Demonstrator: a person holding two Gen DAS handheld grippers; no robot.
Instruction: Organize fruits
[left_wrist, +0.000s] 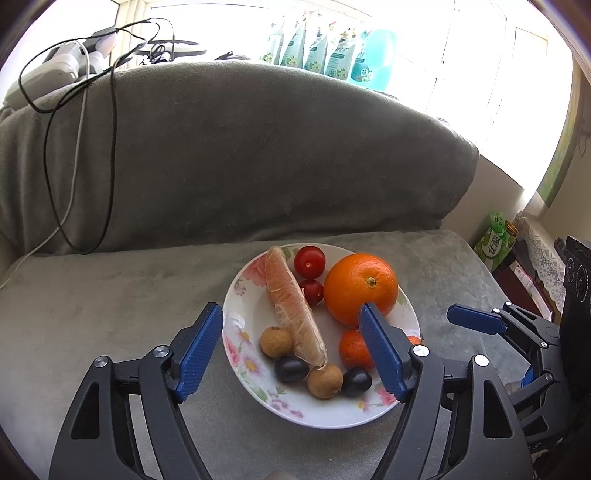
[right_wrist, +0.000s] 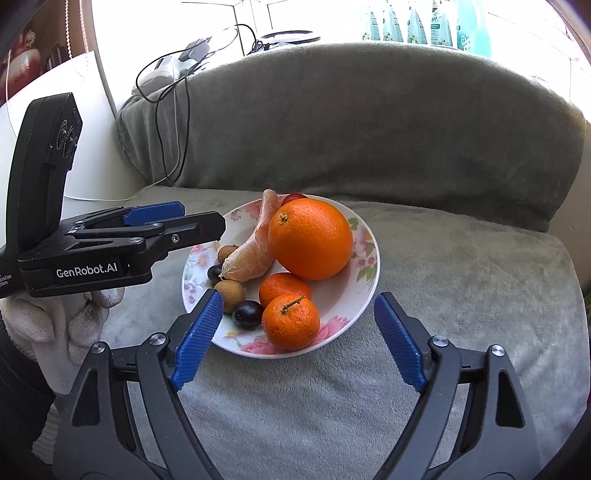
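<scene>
A floral white plate (left_wrist: 240, 295) (right_wrist: 365, 266) sits on a grey sofa seat. It holds a large orange (left_wrist: 360, 286) (right_wrist: 310, 238), two mandarins (right_wrist: 291, 321) (right_wrist: 282, 286), a peeled pomelo segment (left_wrist: 291, 306) (right_wrist: 255, 254), two cherry tomatoes (left_wrist: 309, 261), two brown longans (left_wrist: 276, 341) (right_wrist: 231, 293) and two dark grapes (left_wrist: 290, 369) (right_wrist: 247, 314). My left gripper (left_wrist: 291, 350) is open and empty, hovering over the plate's near side. My right gripper (right_wrist: 297, 339) is open and empty in front of the near mandarin.
The grey sofa backrest (left_wrist: 240, 147) rises behind the plate, with cables (left_wrist: 59, 166) draped over its left part. Green packets (left_wrist: 317, 48) stand on the windowsill. A green carton (left_wrist: 495, 240) and clutter stand to the right of the sofa.
</scene>
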